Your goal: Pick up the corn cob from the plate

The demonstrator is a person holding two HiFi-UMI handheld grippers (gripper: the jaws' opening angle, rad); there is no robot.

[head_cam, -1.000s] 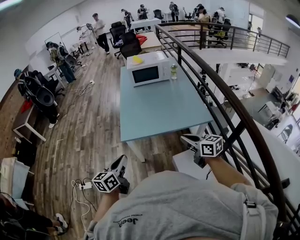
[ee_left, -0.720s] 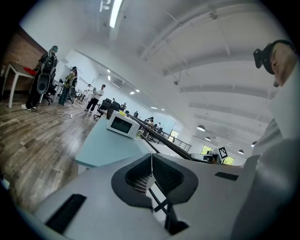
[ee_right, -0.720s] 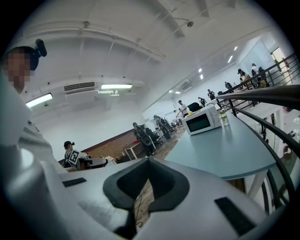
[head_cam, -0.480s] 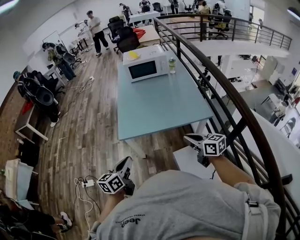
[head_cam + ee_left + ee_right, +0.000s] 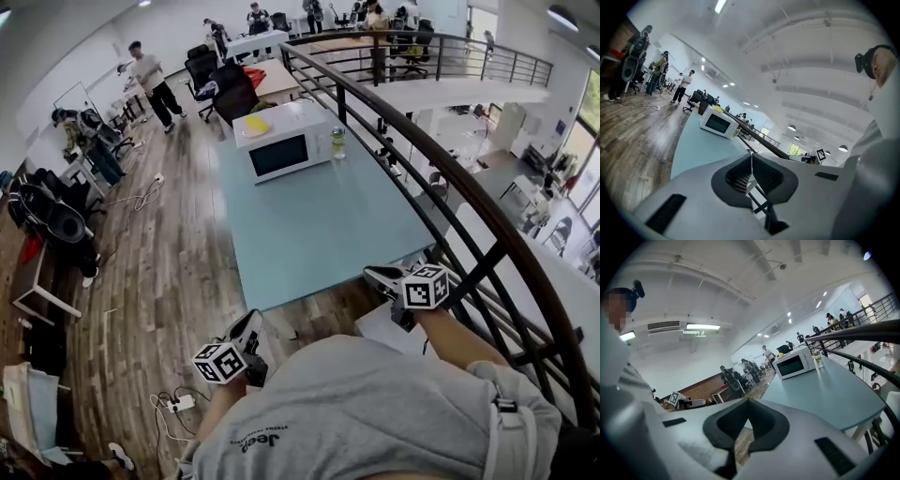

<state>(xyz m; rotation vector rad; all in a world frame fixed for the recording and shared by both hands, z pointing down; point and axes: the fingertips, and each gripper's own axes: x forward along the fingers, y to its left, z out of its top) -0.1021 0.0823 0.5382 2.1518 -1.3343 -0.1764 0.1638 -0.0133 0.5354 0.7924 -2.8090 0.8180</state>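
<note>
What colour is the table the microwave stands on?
Pale teal; the table shows best in the head view.

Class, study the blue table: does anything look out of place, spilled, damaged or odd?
Nothing looks spilled or damaged. The one oddity: a yellow item, too small to identify, sits on top of the microwave at the far end of the table. The bottle beside it stands upright.

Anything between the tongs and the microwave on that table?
Nothing visible stands between the left tongs, the right tongs and the microwave: bare tabletop. A bottle stands beside the microwave. No corn cob shows.
</note>
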